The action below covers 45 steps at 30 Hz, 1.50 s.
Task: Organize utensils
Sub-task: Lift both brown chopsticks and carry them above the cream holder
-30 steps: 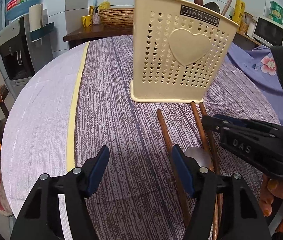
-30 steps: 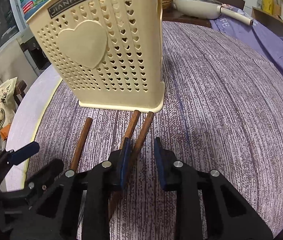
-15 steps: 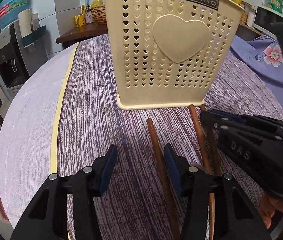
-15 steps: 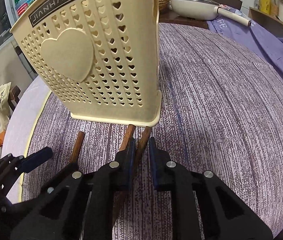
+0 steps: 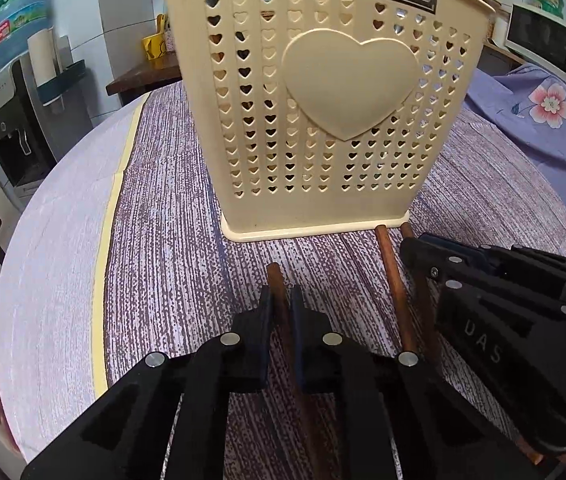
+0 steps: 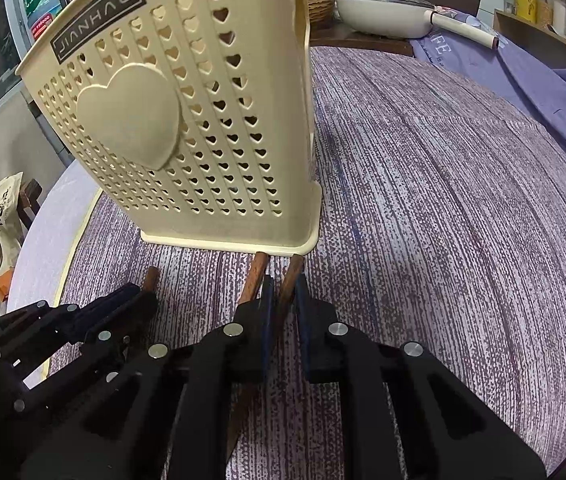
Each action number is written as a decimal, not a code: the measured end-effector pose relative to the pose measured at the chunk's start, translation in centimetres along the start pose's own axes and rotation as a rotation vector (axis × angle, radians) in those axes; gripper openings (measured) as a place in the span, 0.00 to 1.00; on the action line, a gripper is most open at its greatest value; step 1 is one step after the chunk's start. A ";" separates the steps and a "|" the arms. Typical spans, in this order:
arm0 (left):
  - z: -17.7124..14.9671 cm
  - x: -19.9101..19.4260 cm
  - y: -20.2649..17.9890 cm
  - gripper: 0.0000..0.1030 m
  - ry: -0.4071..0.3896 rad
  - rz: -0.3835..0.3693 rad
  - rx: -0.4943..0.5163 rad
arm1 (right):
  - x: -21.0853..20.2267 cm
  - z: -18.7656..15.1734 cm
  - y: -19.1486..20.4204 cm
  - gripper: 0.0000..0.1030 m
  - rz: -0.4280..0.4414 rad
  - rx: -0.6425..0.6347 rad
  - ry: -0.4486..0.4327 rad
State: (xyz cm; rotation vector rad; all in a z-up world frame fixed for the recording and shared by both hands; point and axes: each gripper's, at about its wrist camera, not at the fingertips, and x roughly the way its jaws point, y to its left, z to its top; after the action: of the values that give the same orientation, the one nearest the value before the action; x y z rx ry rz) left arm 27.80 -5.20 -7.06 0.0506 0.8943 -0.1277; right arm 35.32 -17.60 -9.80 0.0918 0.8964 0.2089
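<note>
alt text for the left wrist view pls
The left gripper is closed on a brown wooden stick lying on a purple striped tablecloth, just before a cream heart-holed utensil holder. To its right, the right gripper reaches over two more sticks.

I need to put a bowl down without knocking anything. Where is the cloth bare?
Bare cloth lies right of the cream holder, toward the purple floral fabric, and left of it up to the yellow stripe. It is crowded in front of the holder: three wooden handles and both grippers.
</note>
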 end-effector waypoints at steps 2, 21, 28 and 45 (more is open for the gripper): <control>0.0 -0.1 0.2 0.09 0.001 -0.019 -0.017 | 0.0 0.0 -0.3 0.11 0.012 0.018 -0.003; 0.7 -5.7 2.7 0.08 -0.125 -0.151 -0.120 | -5.2 -0.5 -2.3 0.09 0.256 0.140 -0.117; 1.0 -10.4 3.4 0.07 -0.228 -0.188 -0.127 | -11.4 -0.1 -1.3 0.08 0.352 0.085 -0.247; 1.2 -18.3 3.0 0.07 -0.419 -0.208 -0.096 | -22.6 -0.6 0.2 0.07 0.421 -0.071 -0.474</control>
State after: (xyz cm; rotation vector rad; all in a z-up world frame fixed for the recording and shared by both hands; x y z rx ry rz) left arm 17.81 -0.72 7.94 -0.1547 0.4844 -0.2785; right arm 21.13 -22.34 7.10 0.2536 0.3879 0.5845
